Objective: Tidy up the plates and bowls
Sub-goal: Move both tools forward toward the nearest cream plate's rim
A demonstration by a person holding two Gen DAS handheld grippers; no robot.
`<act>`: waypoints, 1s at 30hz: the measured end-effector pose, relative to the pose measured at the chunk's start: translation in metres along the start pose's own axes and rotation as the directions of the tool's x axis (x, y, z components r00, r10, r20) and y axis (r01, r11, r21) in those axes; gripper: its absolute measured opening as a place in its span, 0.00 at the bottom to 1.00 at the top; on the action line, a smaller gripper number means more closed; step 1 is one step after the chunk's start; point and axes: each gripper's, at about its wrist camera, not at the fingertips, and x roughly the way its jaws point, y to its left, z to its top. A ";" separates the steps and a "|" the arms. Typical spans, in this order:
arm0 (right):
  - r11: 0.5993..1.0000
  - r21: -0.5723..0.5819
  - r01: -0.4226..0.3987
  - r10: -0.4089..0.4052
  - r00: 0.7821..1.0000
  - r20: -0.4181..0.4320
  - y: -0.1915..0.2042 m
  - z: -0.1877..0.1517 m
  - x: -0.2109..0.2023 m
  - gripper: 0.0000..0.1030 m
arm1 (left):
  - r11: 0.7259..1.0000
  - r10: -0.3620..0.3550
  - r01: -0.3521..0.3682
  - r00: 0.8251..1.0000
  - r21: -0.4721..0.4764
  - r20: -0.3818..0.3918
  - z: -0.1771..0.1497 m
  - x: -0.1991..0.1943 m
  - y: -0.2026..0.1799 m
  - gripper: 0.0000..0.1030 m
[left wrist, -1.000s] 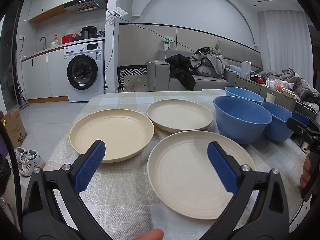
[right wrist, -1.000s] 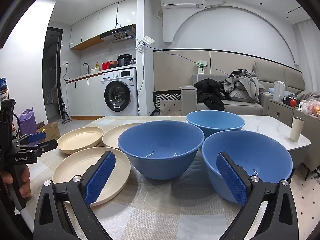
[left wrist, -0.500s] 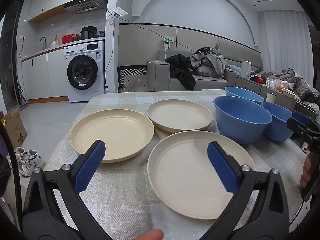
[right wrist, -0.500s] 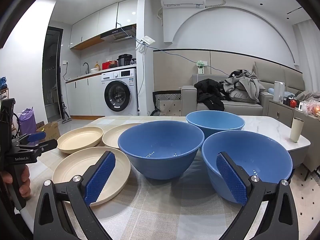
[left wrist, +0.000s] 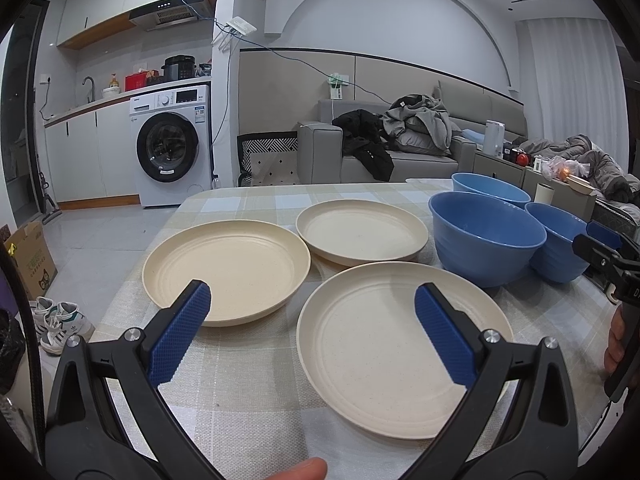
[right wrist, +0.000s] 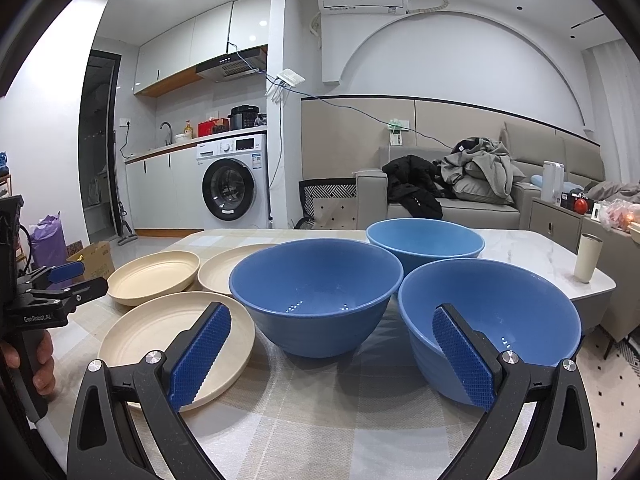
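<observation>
Hovering at the near edge of the bench point(left wrist: 248, 196), nothing gripped yet: judging by the layout, sitting at the very start of the sorting, with every plate and bowl lying single and unstacked. Left tool point(left wrist: 312, 316) spread wide and empty, pointing over the gap between the near cream plate point(left wrist: 400, 344) and the left cream plate point(left wrist: 226, 266). Right tool point(right wrist: 332, 344) likewise spread wide and empty, facing the middle blue bowl point(right wrist: 316, 292) with the right blue bowl point(right wrist: 492, 312) just beside one finger.

Lying flat on the checked cloth: three cream plates, the far plate point(left wrist: 362, 232) close behind the other two. Standing upright to their right: three blue bowls, the back bowl point(right wrist: 426, 238) close behind the front pair, rims nearly touching.

Probably calling next for lowering one tool over a rim, pinching it, lifting and setting that piece into its like; for the plates, needing a shallow angle to catch the low lip.

Crowding the work: bowls packed tight, leaving little room for a finger between them. Standing well apart near the bench's far right corner, a pale cup point(right wrist: 587, 258), out of the way.
</observation>
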 end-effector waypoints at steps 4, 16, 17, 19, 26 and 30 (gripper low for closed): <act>1.000 0.002 0.002 -0.002 1.000 -0.005 -0.003 0.001 0.001 1.00 | 1.000 0.003 -0.003 1.000 -0.001 -0.005 0.000 -0.001 0.000 0.99; 1.000 0.000 0.006 -0.006 0.999 -0.034 -0.002 0.001 0.009 1.00 | 0.999 0.007 -0.008 1.000 -0.038 -0.022 0.002 -0.010 0.019 0.99; 1.000 -0.003 0.008 -0.008 0.999 -0.036 -0.002 0.002 0.010 1.00 | 0.999 0.007 -0.008 1.000 -0.042 -0.025 0.002 -0.010 0.022 0.99; 1.000 -0.005 0.000 0.000 0.999 -0.041 0.002 0.003 0.009 1.00 | 0.999 0.015 -0.016 0.999 -0.040 -0.031 0.003 -0.011 0.027 0.99; 0.999 0.000 -0.043 0.042 0.998 -0.055 0.011 0.017 0.003 1.00 | 0.999 0.030 -0.031 0.999 -0.043 -0.021 0.014 -0.025 0.043 0.99; 0.998 0.006 -0.062 0.062 0.996 -0.062 0.016 0.026 0.000 1.00 | 0.998 0.033 -0.034 0.999 -0.058 -0.027 0.026 -0.036 0.057 0.99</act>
